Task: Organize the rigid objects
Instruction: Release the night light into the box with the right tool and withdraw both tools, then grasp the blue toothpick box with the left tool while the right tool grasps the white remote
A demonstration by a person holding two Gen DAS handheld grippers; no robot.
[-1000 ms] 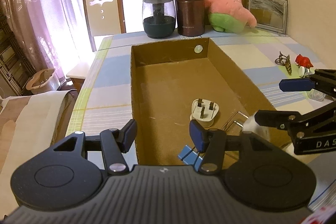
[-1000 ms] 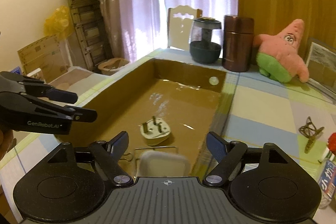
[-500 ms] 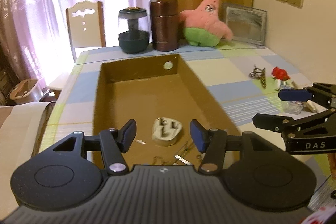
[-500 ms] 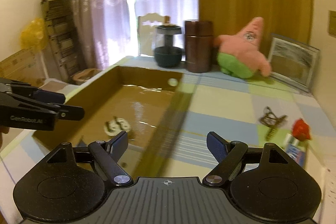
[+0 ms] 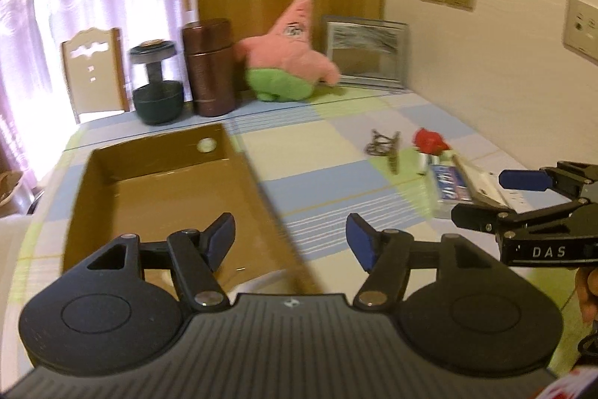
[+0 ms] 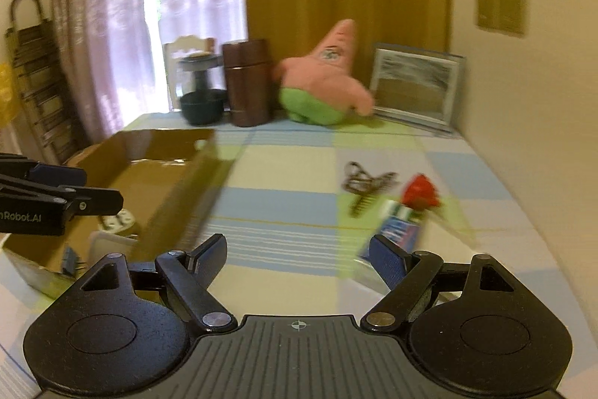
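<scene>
An open cardboard box (image 5: 164,171) lies on the checked table; in the right wrist view (image 6: 149,171) it holds a white plug (image 6: 117,220), a white container (image 6: 112,242) and a blue binder clip (image 6: 70,258). Loose items lie to its right: a metal hair clip (image 5: 385,146) (image 6: 364,184), a red object (image 5: 429,141) (image 6: 420,191) and a blue-labelled tube (image 5: 450,187) (image 6: 401,230). My left gripper (image 5: 289,242) is open and empty above the box's right wall. My right gripper (image 6: 297,257) is open and empty, just short of the tube.
At the table's back stand a dark glass jar (image 5: 157,85), a brown canister (image 5: 209,66), a pink plush star (image 5: 287,58) and a picture frame (image 5: 366,51). A chair (image 5: 93,70) stands behind the table. The wall is close on the right.
Both grippers have swung right, away from the box interior toward the loose items on the table. Both stay open and empty.
</scene>
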